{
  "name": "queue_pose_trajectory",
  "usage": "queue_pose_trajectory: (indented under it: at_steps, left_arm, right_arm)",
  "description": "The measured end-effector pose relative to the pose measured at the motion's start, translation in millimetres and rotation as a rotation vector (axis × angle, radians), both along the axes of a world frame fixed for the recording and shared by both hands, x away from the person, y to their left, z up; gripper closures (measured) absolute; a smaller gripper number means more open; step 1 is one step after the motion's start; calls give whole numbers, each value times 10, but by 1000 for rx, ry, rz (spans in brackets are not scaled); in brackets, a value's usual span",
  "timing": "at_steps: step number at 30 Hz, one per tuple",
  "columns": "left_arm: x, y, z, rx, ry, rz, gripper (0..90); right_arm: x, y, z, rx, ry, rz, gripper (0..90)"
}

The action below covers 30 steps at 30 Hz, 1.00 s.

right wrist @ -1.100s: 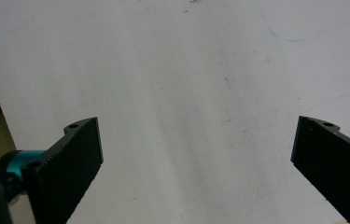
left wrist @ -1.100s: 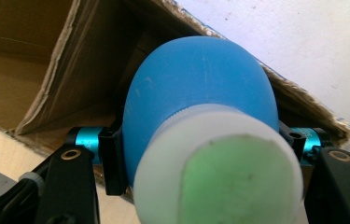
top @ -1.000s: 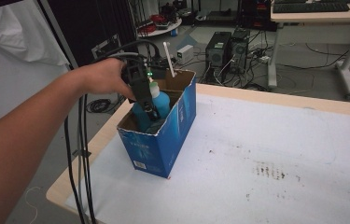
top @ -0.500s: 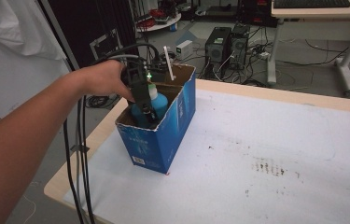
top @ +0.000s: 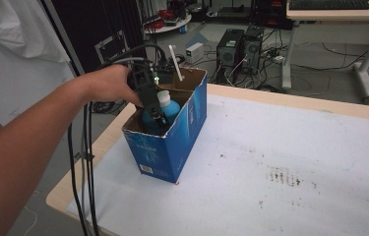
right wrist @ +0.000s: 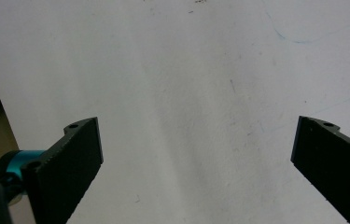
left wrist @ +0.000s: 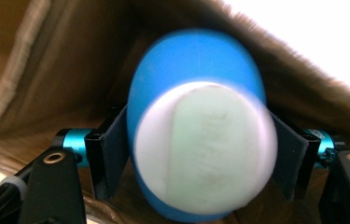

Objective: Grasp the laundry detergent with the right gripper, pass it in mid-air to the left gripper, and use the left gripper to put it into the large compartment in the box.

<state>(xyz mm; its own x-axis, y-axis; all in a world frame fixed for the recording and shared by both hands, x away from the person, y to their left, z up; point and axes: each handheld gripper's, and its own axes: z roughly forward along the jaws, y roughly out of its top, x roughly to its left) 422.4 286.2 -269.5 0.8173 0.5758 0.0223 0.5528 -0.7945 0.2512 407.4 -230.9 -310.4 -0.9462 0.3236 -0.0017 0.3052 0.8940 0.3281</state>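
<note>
An open blue cardboard box stands near the table's left edge. My left gripper reaches down into it, held by a hand, and is shut on a blue bottle with a white cap. In the left gripper view the bottle is blurred and close, its cap facing the camera. There my left gripper has a jaw pressed on each side of it, with brown box walls behind. A white stick pokes out of the box's far end. My right gripper is open over the bare white tabletop.
The white tabletop stretches right of the box, with dark smudges. Black cables hang from the left gripper past the table's left edge. On the floor behind stand computer towers and a desk.
Almost nothing differs. The left gripper stays in the box, shut on the blue bottle, with only a slight shift.
</note>
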Motion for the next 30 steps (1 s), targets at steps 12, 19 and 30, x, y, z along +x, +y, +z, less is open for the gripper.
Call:
queue_pose_trajectory:
  at_steps: [12, 19, 30]
  left_arm:
    - [-173, 18, 513, -113, -104, 35, 236]
    - [-310, -171, 809, -134, -152, 54, 236]
    - [-377, -606, 923, -158, -128, -30, 236]
  right_arm:
    - [-36, 31, 69, 8, -16, 1, 11]
    - [-81, 23, 110, 17, -26, 6, 11]
    - [-127, -23, 183, 47, -55, -22, 11]
